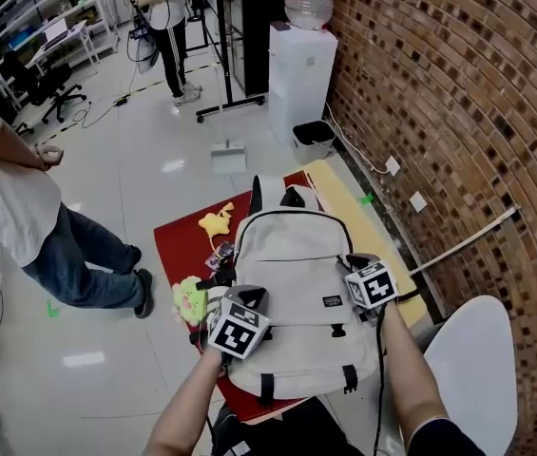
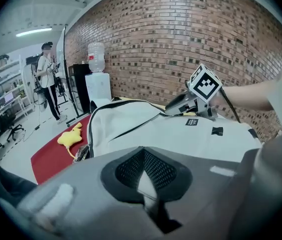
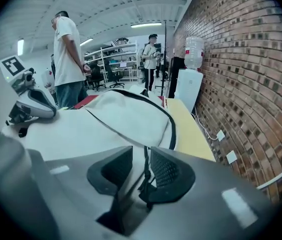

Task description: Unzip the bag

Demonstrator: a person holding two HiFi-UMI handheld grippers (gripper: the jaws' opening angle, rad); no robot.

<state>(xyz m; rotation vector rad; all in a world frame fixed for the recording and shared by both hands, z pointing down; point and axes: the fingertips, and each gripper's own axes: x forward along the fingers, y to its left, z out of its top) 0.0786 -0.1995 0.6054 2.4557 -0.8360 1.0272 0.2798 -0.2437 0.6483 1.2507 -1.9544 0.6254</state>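
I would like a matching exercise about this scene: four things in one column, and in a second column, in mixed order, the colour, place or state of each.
1 backpack
2 plush toy
3 water dispenser
4 right gripper

a yellow
b jaws apart
c stands at the brick wall
d cream-coloured

Pairs: 1-d, 2-a, 3-c, 4-b

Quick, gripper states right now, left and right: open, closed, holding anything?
Left gripper: closed, tips together over the backpack, nothing visibly gripped.
Right gripper: open, black zipper pull between the jaws, not pinched yet.
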